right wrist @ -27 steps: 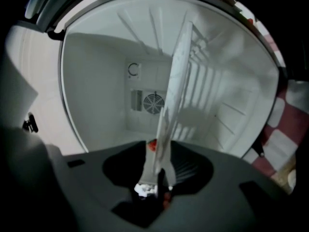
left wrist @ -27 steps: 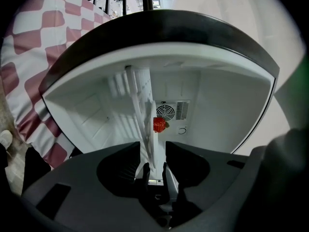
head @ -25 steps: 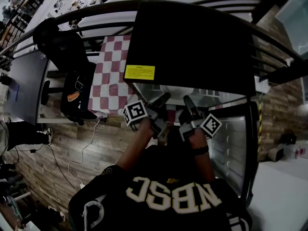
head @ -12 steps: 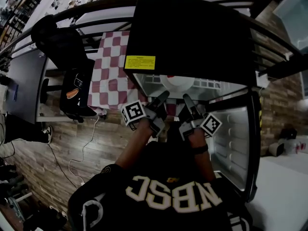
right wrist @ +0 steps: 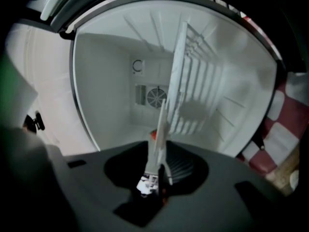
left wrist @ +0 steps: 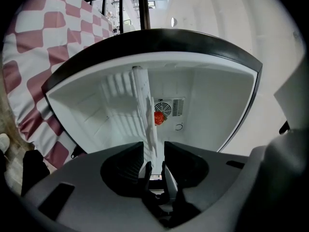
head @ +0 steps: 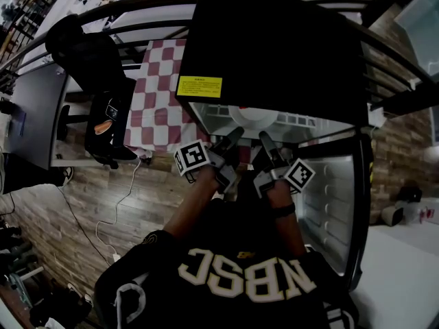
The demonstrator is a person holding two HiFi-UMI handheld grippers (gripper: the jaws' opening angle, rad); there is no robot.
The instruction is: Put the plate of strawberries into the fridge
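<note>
White plate [head: 251, 116] level inside open black, white-lined fridge [head: 274, 46]; red strawberry [left wrist: 159, 118] on plate.

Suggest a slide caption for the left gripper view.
Left hand-held gripper, jaws just closed further on the rim, holds the plate, one strawberry visible, edge-on inside the open fridge.

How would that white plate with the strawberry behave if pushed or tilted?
The plate shows a thin straight edge, so probably stiff, perhaps breakable. Its smooth white surface may slide easily. The strawberry lies loose, so it could roll off when tilted.
</note>
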